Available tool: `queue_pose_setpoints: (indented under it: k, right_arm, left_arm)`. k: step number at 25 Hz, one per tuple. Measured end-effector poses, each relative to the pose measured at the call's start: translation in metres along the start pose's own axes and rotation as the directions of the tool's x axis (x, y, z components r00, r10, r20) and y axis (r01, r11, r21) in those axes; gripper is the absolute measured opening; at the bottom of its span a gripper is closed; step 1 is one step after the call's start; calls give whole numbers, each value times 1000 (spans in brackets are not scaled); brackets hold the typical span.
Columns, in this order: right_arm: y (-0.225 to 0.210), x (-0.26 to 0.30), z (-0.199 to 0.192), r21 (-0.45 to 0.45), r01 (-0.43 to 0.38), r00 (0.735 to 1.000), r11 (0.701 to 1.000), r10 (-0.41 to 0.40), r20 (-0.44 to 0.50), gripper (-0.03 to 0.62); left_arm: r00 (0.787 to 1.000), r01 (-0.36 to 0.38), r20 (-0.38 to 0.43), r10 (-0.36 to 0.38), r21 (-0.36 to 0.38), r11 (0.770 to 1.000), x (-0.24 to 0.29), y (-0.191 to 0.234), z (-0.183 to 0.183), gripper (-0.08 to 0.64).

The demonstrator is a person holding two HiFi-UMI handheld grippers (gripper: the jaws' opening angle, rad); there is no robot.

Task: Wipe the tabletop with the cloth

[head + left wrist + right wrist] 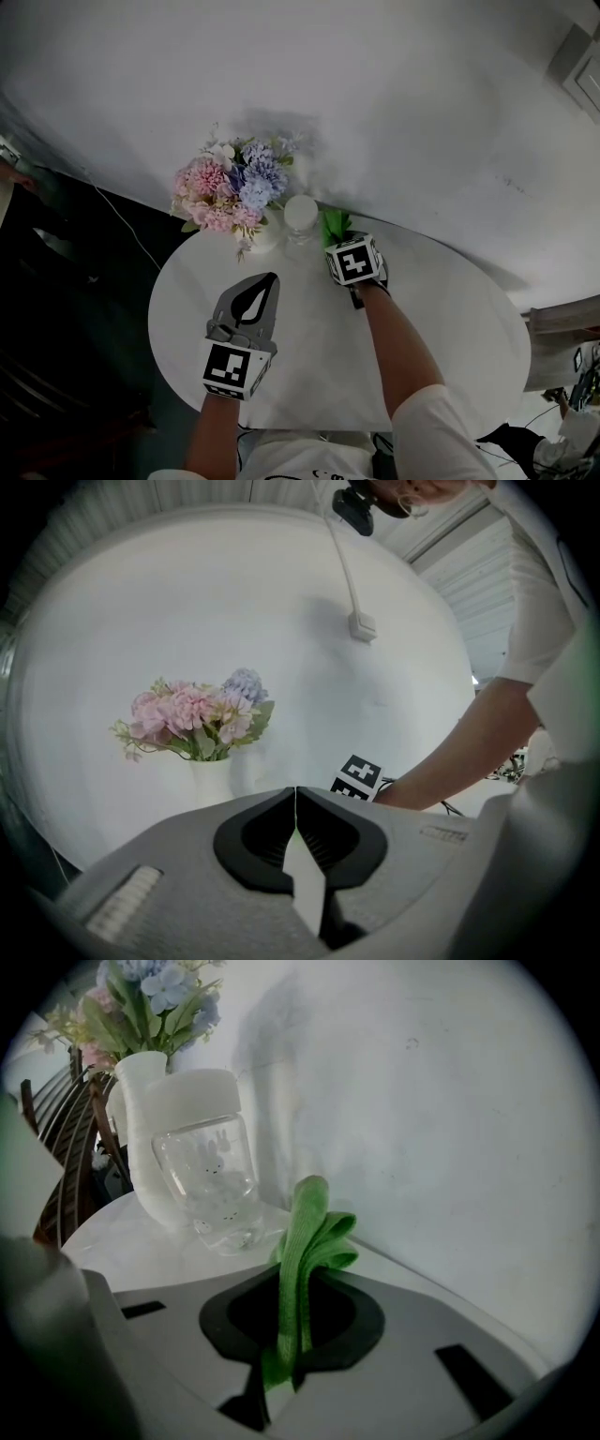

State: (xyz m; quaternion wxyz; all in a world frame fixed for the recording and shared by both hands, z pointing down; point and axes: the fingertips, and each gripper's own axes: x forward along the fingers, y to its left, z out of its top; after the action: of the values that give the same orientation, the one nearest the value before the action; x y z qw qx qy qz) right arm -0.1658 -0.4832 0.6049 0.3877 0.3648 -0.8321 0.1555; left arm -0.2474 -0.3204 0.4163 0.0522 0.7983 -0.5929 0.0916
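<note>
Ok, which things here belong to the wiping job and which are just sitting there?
In the job:
green cloth, pinched in the right gripper
round white tabletop

Just there:
flower vase, at the table's far edge
clear jar with a white lid, beside the vase
left gripper, shut and empty

green cloth (298, 1269) between clamped jaws

The round white tabletop (459, 328) is bare at the right and at the left of the frame. At upper centre a white vase of pink and blue flowers (234, 197) and a clear white-lidded jar (301, 217) block its far edge, perhaps touching.
</note>
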Motion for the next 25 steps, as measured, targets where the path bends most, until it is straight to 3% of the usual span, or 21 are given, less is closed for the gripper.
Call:
queue_pose_setpoints:
  k: [25]
  right_arm:
    - [-63, -40, -43, 3, 56, 998, 998, -55, -24, 44]
  left_arm:
    - [999, -24, -24, 25, 24, 999, 4, -76, 3, 18]
